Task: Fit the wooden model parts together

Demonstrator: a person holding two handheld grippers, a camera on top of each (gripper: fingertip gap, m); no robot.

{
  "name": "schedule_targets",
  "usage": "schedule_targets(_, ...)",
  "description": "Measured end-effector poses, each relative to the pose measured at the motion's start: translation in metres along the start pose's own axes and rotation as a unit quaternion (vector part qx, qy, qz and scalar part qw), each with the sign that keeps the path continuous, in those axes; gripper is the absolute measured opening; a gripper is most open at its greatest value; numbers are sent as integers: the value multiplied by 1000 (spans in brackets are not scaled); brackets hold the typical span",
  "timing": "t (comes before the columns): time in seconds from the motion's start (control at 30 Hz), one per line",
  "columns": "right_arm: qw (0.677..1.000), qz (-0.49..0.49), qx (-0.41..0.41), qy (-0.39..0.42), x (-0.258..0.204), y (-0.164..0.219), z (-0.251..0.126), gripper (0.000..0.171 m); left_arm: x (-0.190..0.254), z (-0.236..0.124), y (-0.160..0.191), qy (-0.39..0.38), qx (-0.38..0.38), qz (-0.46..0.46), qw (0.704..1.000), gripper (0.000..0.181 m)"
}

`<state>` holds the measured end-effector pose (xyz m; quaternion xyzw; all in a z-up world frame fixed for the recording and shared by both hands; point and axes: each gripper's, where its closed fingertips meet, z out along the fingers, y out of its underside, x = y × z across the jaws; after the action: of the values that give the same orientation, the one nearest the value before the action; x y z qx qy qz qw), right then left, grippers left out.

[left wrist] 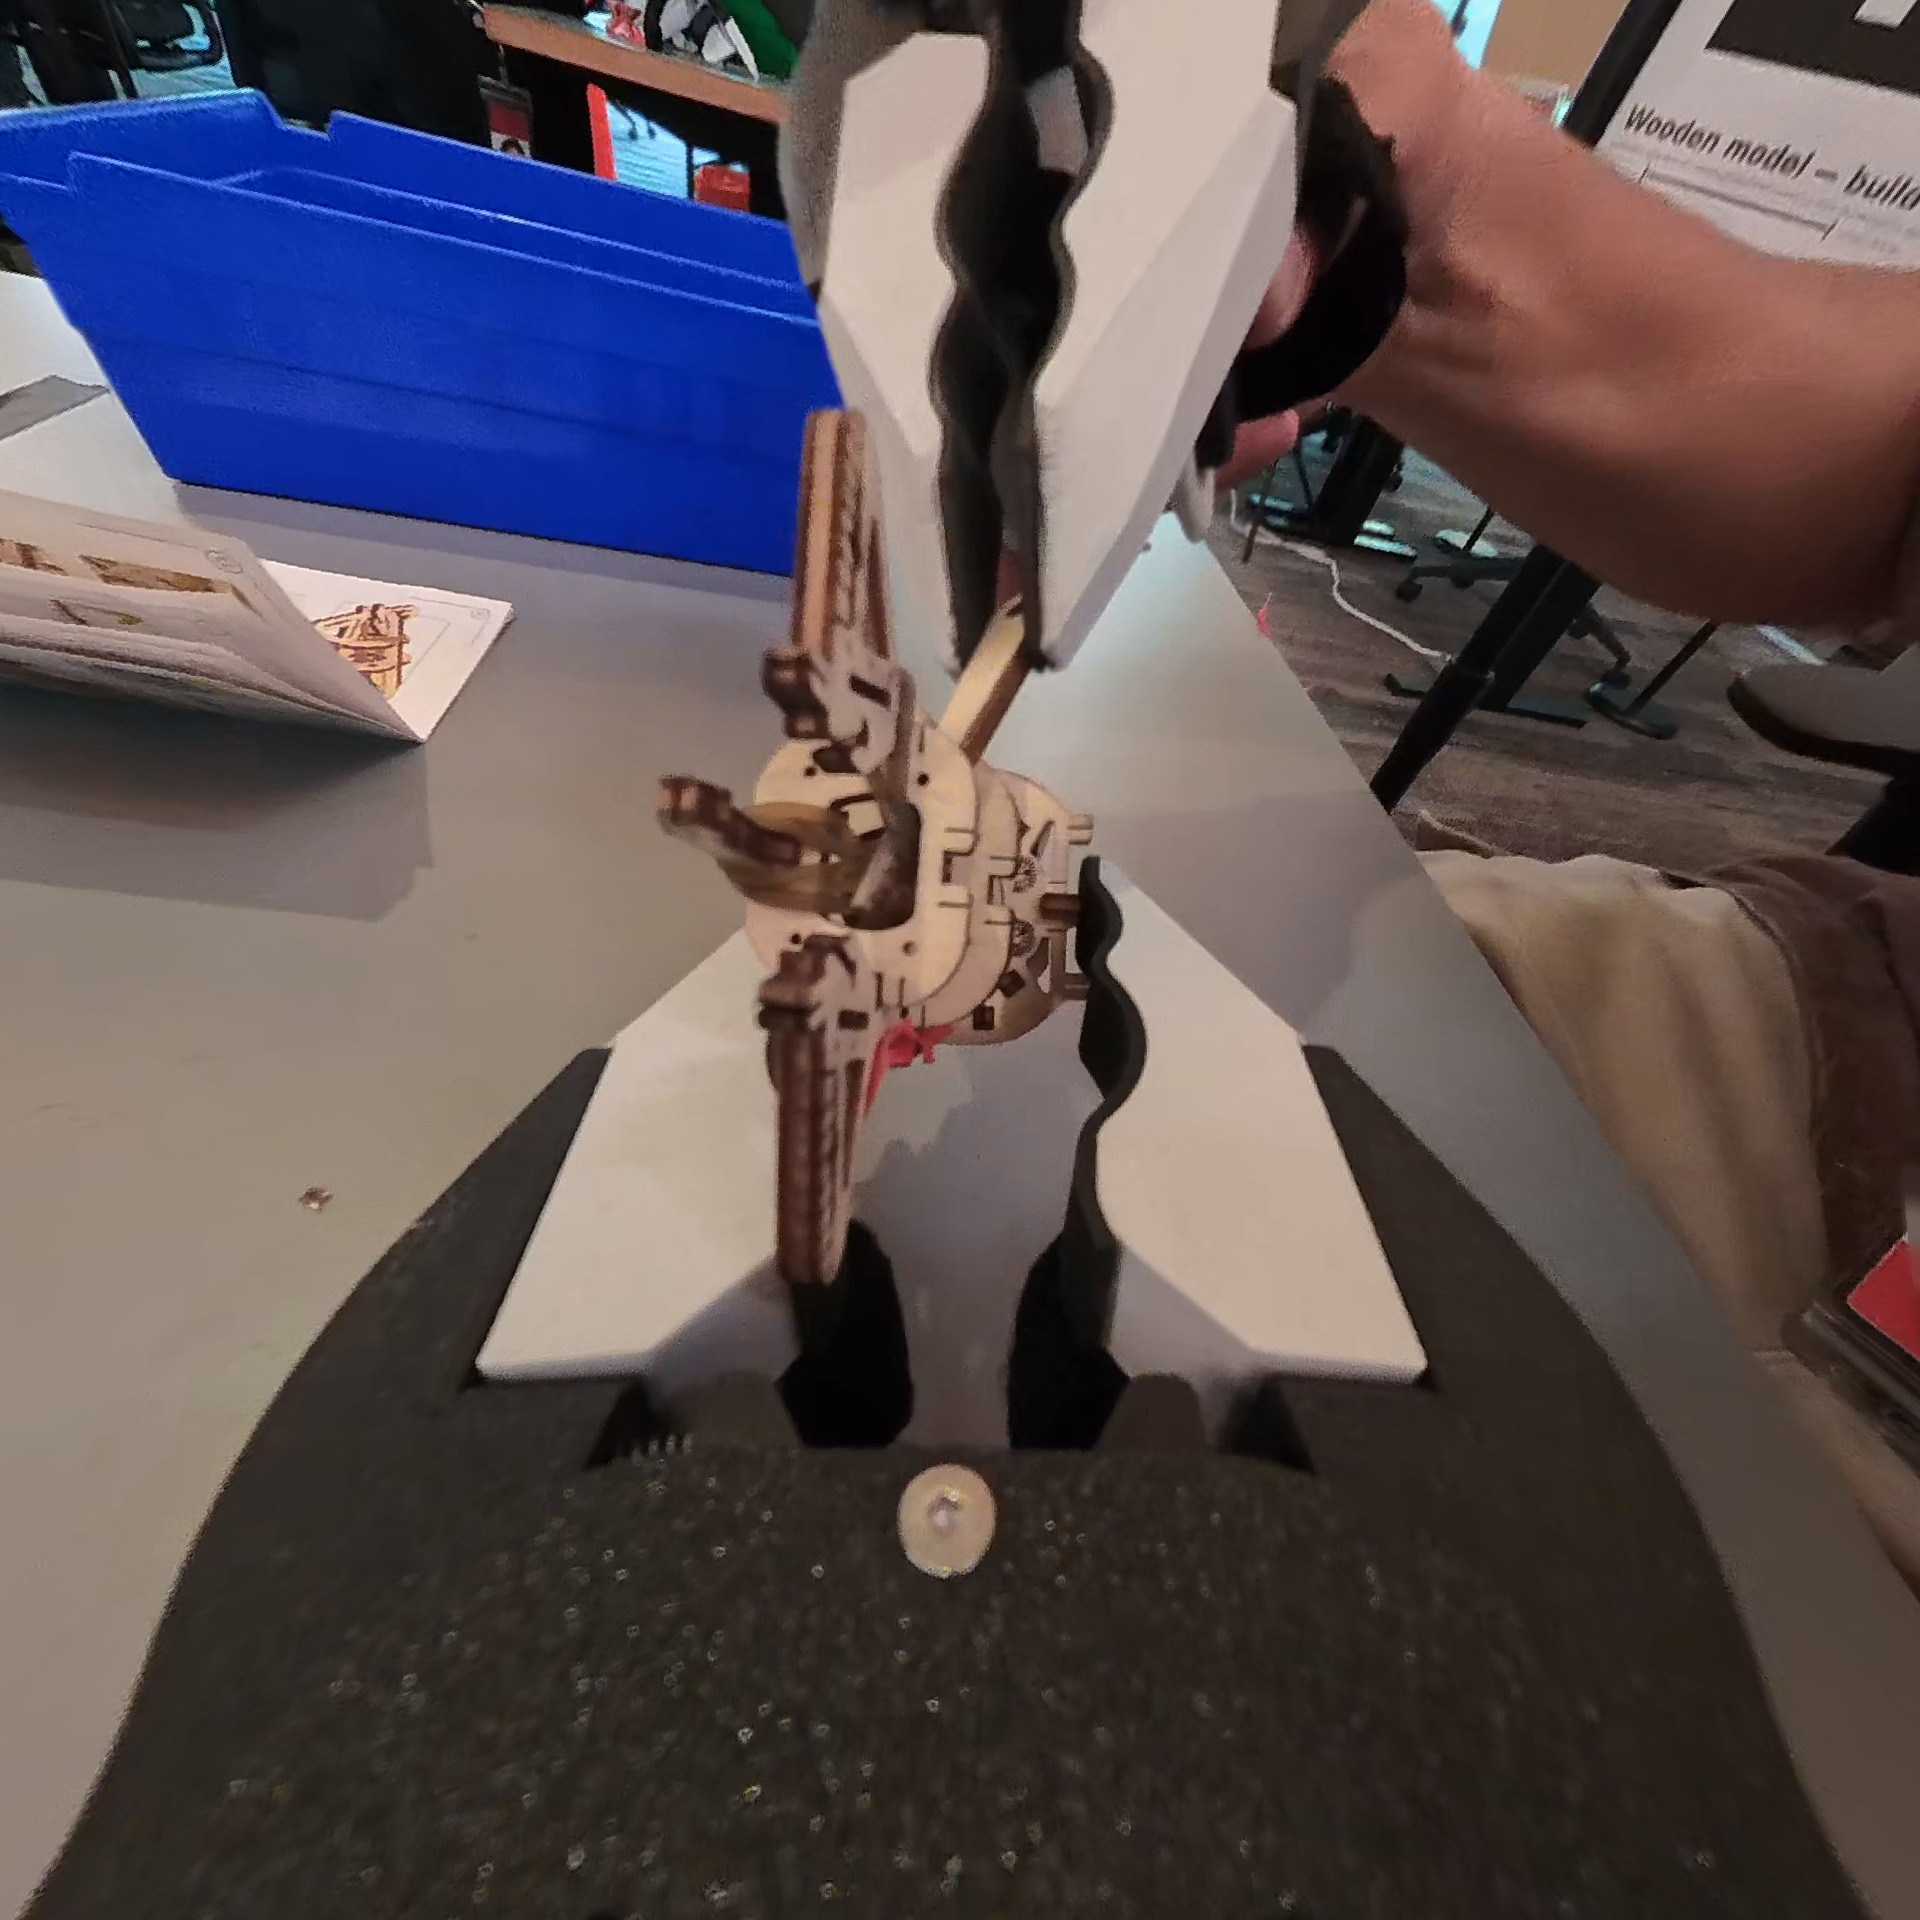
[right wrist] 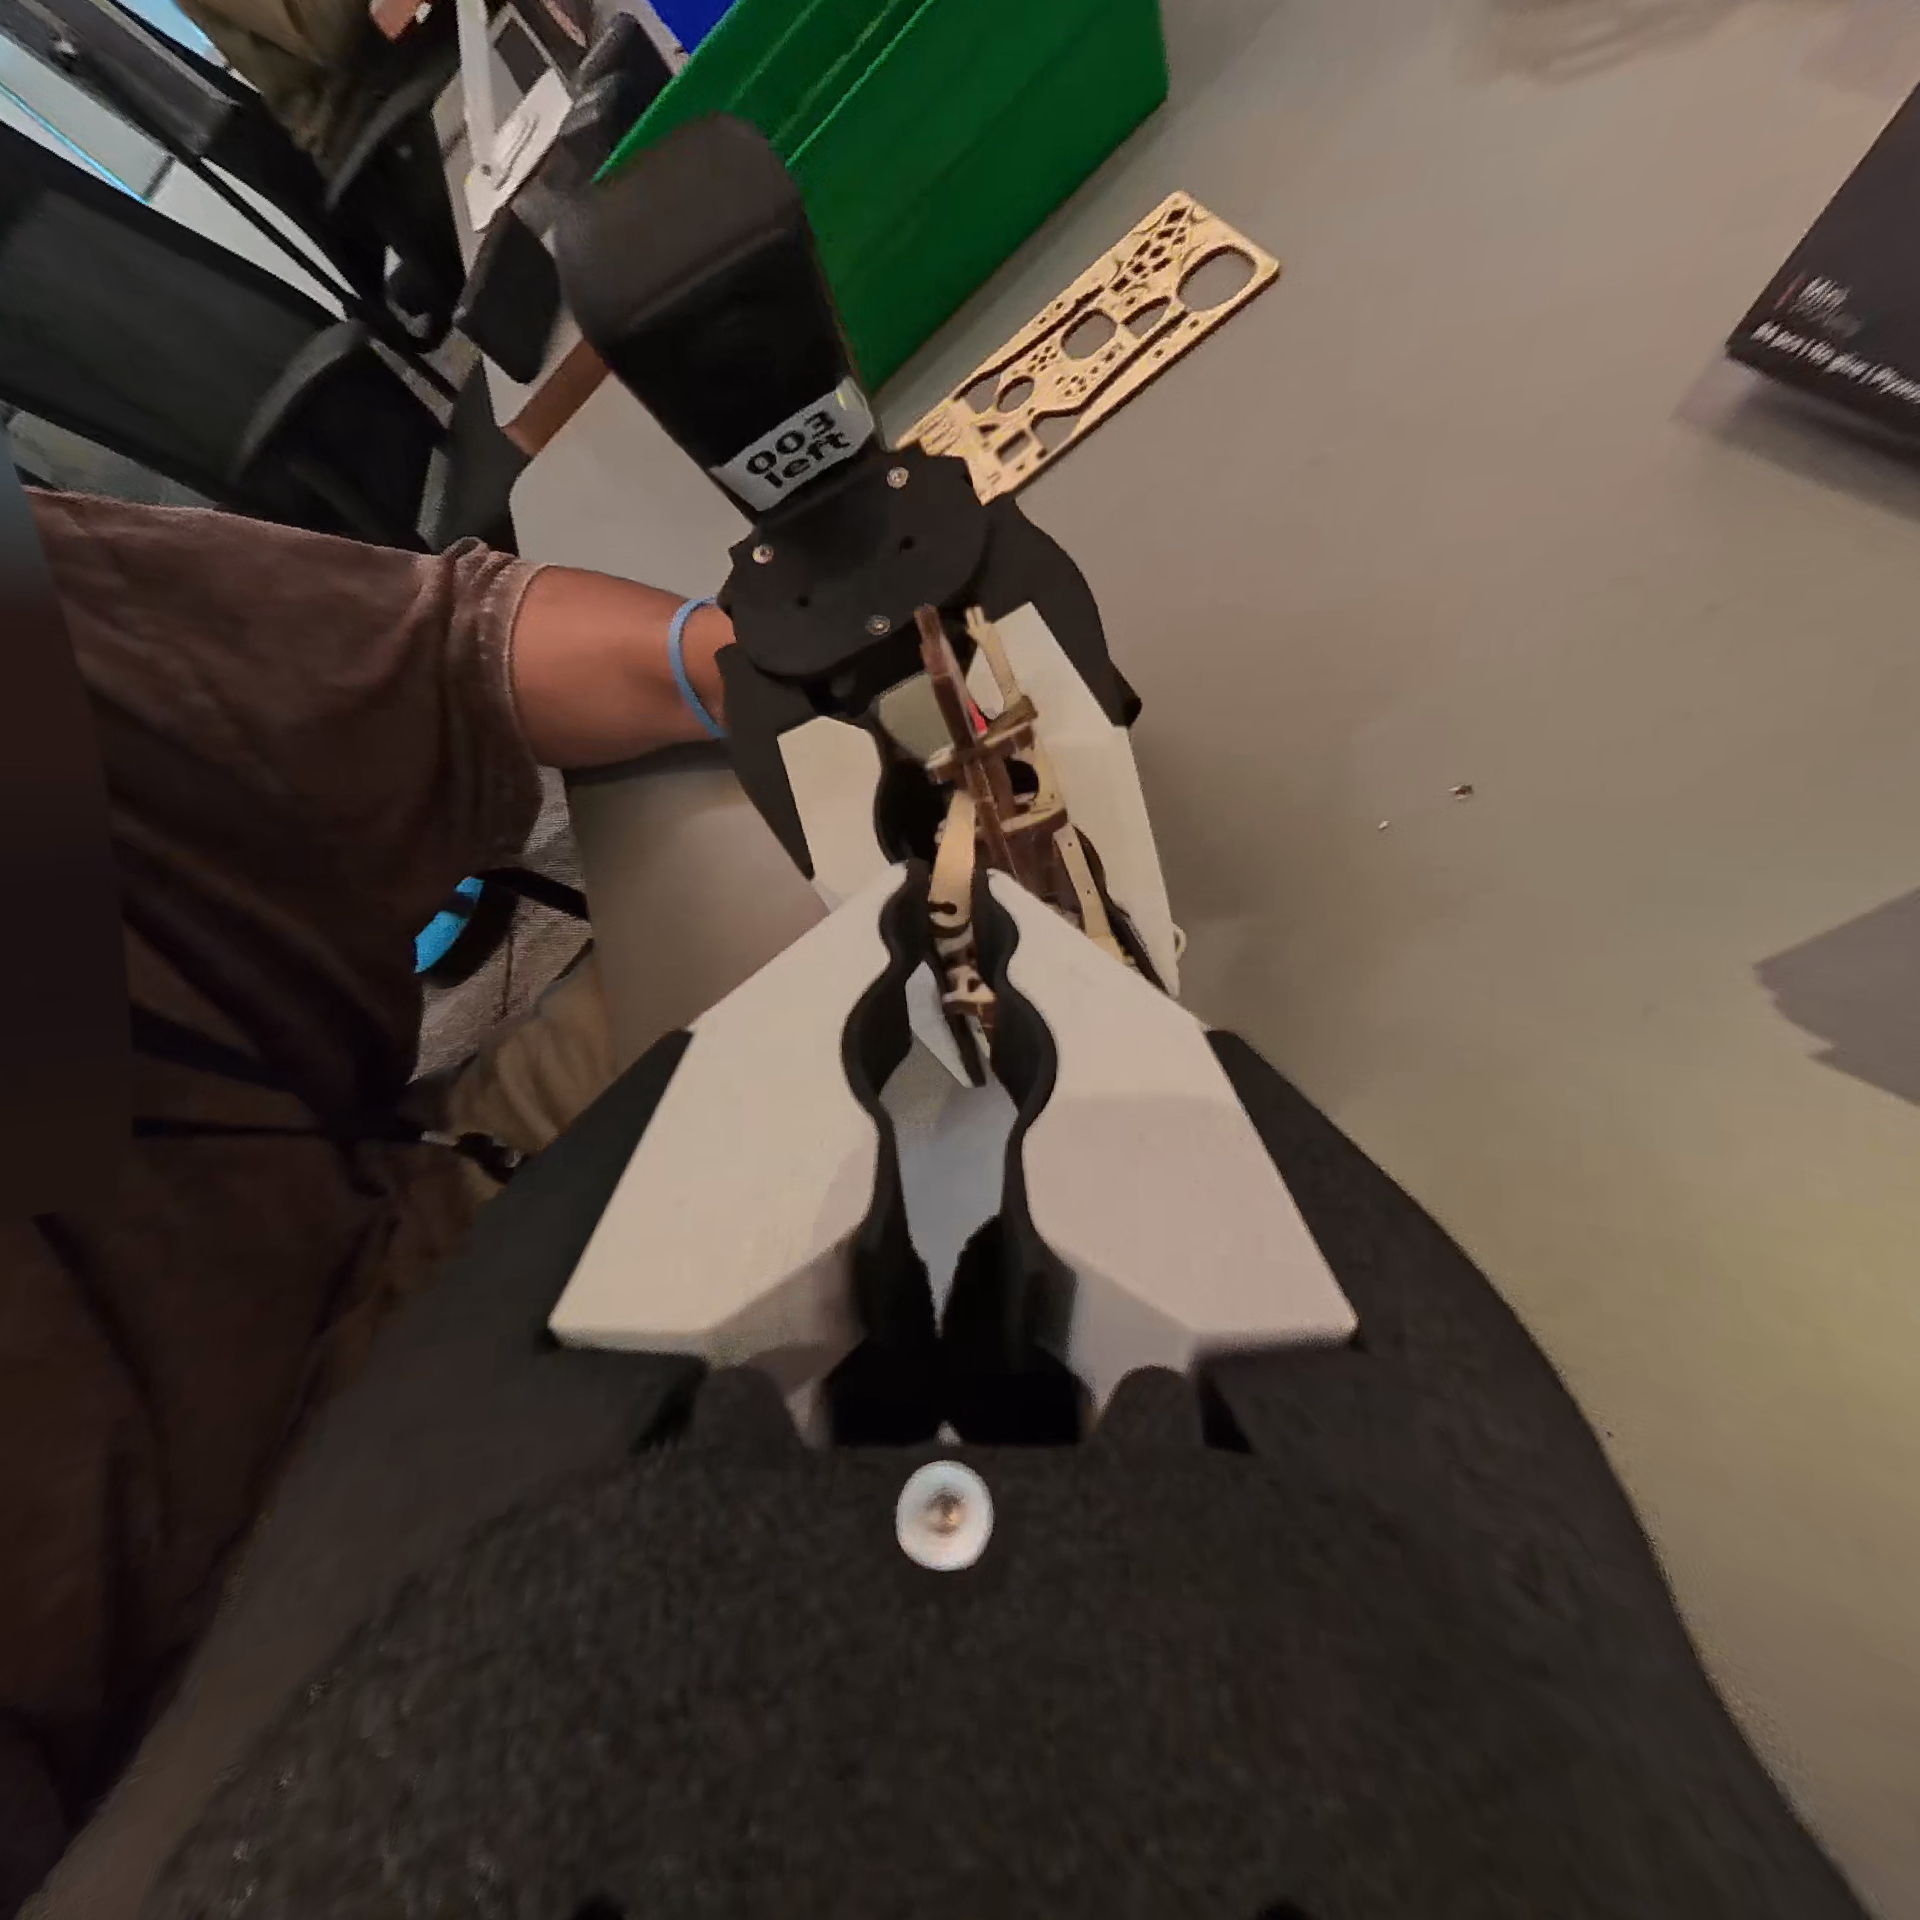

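The wooden model point(left wrist: 914, 904) is a round pale hub with dark-edged blades sticking out up, down and left. My left gripper point(left wrist: 935, 925) is shut on the hub and holds it above the grey table; its left finger is mostly hidden behind the model. My right gripper point(left wrist: 995, 649) comes down from above, shut on a thin pale wooden blade point(left wrist: 987, 691) whose lower end meets the hub's upper right. In the right wrist view my right gripper point(right wrist: 951, 904) clamps that blade point(right wrist: 958, 951), with the left gripper point(right wrist: 987, 821) and the model point(right wrist: 997, 790) just beyond.
A blue bin point(left wrist: 468, 312) stands at the back left, with an open instruction booklet point(left wrist: 208, 634) in front of it. A green bin point(right wrist: 935, 156), a punched-out wooden sheet point(right wrist: 1101, 343) and a dark box point(right wrist: 1839, 301) lie on the table point(right wrist: 1455, 1039). The table edge point(left wrist: 1382, 831) runs close on the right. There is about 6 centimeters between the tips of the two grippers.
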<state>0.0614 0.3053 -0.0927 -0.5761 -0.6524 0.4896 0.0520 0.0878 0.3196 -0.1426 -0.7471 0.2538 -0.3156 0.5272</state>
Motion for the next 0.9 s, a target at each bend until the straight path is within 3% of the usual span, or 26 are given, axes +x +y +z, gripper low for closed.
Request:
schedule_targets(0.57,976,-121,9,180,6,-9,4,9,-6,-2,-3,-7,10,-21,1000,43)
schedule_targets(0.9,982,-73,14,175,6,-7,10,5,-7,1,0,-22,-1,-7,1000,45)
